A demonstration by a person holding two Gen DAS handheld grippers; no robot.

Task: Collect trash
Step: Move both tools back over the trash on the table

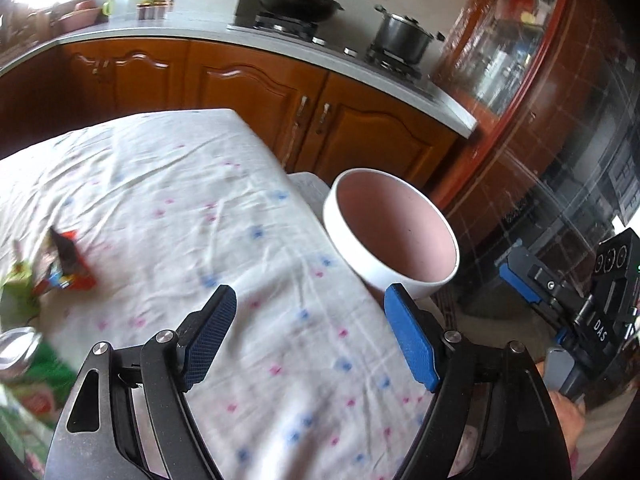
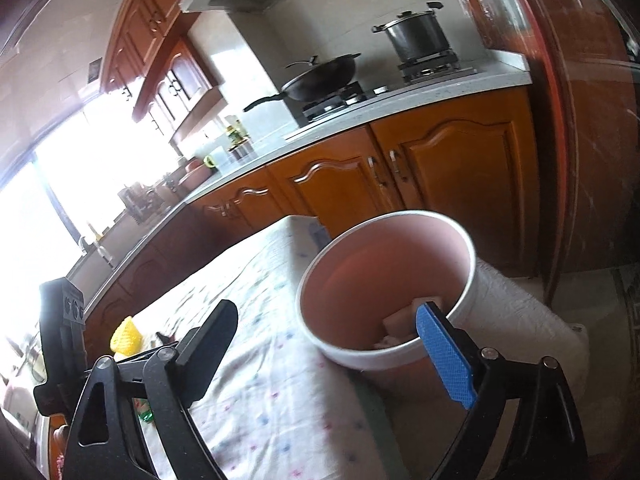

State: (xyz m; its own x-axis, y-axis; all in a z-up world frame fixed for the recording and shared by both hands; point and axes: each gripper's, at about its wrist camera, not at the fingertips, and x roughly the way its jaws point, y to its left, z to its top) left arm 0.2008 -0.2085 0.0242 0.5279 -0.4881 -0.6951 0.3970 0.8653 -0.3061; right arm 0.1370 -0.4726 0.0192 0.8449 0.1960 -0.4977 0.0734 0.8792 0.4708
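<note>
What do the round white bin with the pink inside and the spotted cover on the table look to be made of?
Round white bin: probably matte plastic, judging by its smooth, even wall and rolled rim without glare. Spotted cover: thin woven cloth, white with pink and blue dots, creased and wrinkled.

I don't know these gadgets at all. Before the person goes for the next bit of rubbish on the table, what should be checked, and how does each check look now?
1. Left gripper free to grab: ok, jaws open with only tablecloth between them.
2. Right gripper free: ok, jaws open, nothing pinched.
3. Bin within reach and upright: ok, it stands at the table's edge, mouth open.
4. Bin has room: ok, the right wrist view shows only a few pale scraps at the bottom.
5. Rubbish left to collect: ok, a red wrapper and a green packet lie on the tablecloth.
6. Whether the wrappers are empty: cannot tell, too blurred.
</note>
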